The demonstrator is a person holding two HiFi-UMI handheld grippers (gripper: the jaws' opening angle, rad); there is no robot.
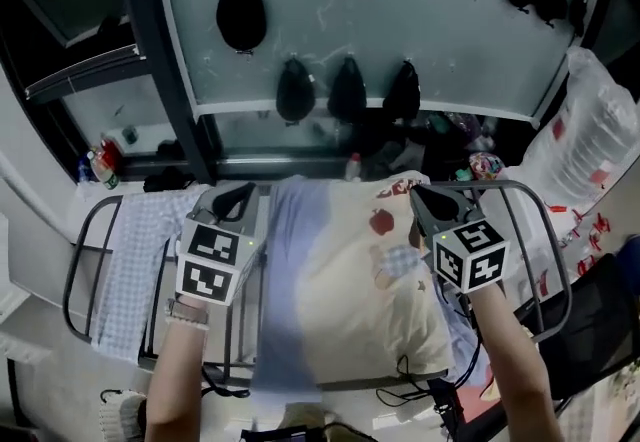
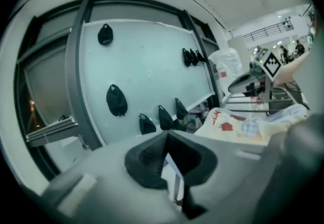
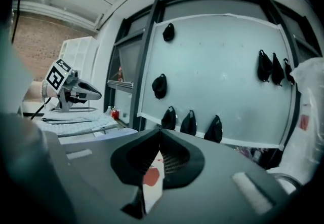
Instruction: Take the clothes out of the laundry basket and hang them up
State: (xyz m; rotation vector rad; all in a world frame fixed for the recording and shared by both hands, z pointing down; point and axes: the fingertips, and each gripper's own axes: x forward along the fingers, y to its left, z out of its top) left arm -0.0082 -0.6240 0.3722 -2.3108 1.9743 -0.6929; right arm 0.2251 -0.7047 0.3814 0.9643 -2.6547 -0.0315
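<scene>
No word, number or brand can be read anywhere here. The left marker cube [image 1: 212, 260] and the right marker cube [image 1: 472, 255] bear only black-and-white square patterns. Red print on the clear plastic bag [image 1: 590, 145] is too blurred to read, and the labels on the bottles [image 1: 100, 166] are too small

A cream garment [image 1: 350, 270] with red apple prints and a small pale checked patch lies spread across the metal drying rack [image 1: 72, 275], with its near edge hanging over the rail. A light blue garment [image 1: 290, 280] touches its left side and drapes the same rack as a long strip. Further left, a blue-and-white checked cloth [image 1: 135, 260] hangs over the rack's left section.
</scene>
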